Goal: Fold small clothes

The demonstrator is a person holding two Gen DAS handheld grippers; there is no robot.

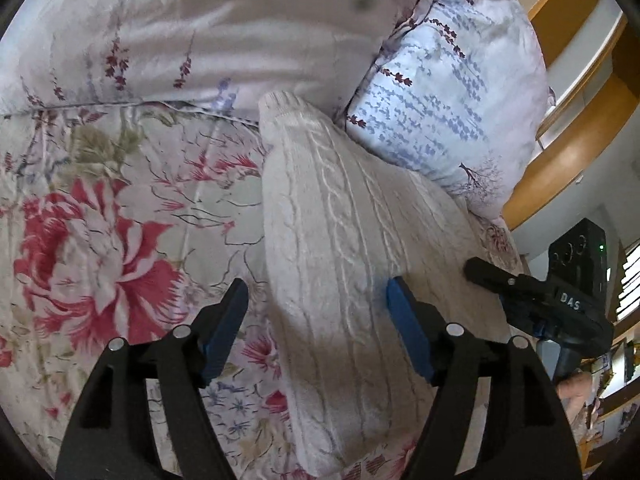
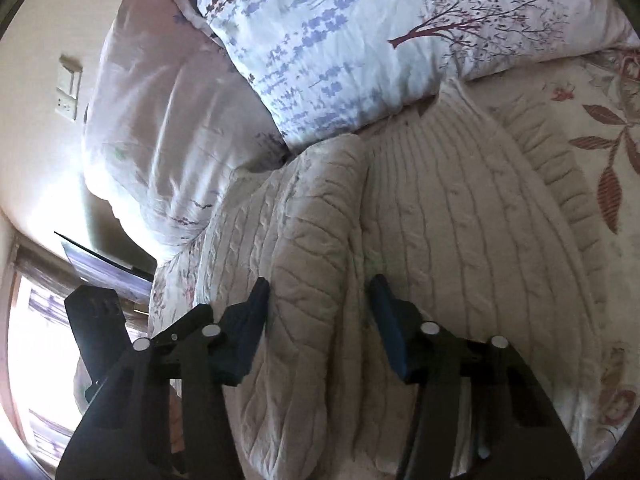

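Two views logged | left wrist: left gripper [image 1: 316, 300] is held wide open astride a sleeve of the cream sweater [image 1: 336, 240], nothing gripped; sweater is laid on floral bedspread [image 1: 100, 220] beside pillow [image 1: 440, 100] | right wrist: right gripper [image 2: 318, 304] is spread open over a folded sleeve [image 2: 312, 260], nothing clasped.

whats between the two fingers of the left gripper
A sleeve of the cream cable-knit sweater runs through the open left gripper, lying on the floral bedspread. The left wrist view shows it.
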